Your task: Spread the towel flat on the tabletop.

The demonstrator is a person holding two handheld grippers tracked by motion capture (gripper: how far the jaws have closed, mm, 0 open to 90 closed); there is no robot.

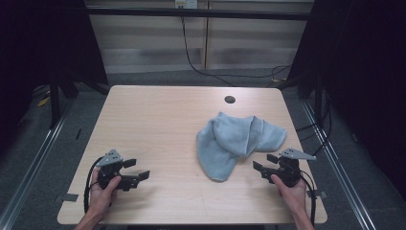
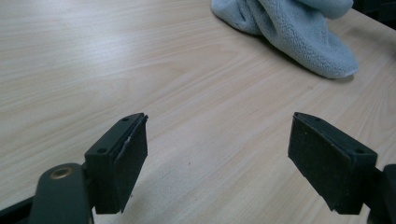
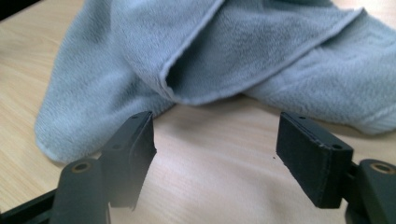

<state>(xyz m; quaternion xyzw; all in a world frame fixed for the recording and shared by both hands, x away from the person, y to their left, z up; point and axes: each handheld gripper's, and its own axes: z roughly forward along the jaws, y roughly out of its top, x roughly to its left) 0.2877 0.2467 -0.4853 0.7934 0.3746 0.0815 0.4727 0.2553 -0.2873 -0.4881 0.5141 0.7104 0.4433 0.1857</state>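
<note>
A crumpled light grey-blue towel (image 1: 237,141) lies right of the middle of the wooden table (image 1: 158,124). My left gripper (image 1: 138,168) hovers near the front left, held in a hand, open, jaws apart over bare wood, pointing towards the towel (image 2: 299,32). My right gripper (image 1: 265,163) sits at the front right, just beside the towel's near edge, open with nothing between its jaws. In the right gripper view the towel (image 3: 224,60) lies folded over itself, close ahead of the jaws, with a hemmed edge facing them.
A round cable hole (image 1: 230,99) sits near the table's far edge. Black cables (image 1: 191,57) run across the floor behind the table. Dark frames and rails stand on both sides of the table.
</note>
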